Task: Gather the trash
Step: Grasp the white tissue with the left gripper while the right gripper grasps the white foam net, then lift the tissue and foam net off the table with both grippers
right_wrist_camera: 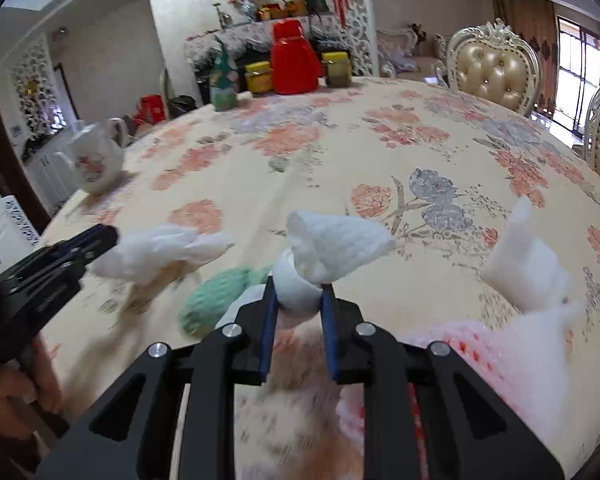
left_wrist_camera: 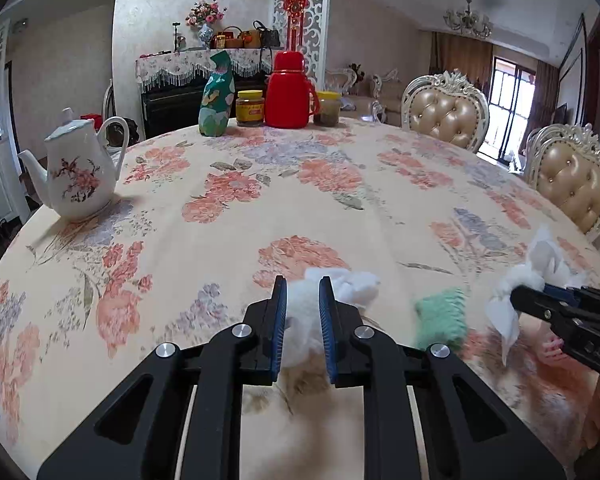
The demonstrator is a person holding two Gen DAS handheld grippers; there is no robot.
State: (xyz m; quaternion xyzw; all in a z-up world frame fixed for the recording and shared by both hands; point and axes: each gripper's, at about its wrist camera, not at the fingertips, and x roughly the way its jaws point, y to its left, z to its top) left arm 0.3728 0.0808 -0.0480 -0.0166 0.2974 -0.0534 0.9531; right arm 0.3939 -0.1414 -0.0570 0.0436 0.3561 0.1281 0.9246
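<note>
I can make out very little text. Pale stamped characters on the black body of the right gripper [left_wrist_camera: 518, 300] look like 045. A white sticker [right_wrist_camera: 20, 220] carries 1 row of black characters, too blurred to read. The red-and-yellow label on the yellow-lidded glass jar [left_wrist_camera: 250, 109] at the tabletop's far edge is illegible.

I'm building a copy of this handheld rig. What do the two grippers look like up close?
Both match: the left gripper and the right gripper have matte black angular frames with cut-out slots and round silver bolt heads at the pivots. The fingers are flat black plates lined with ribbed blue pads. The right gripper's side carries small pale stamped characters, too blurred to read. No cables show.
</note>
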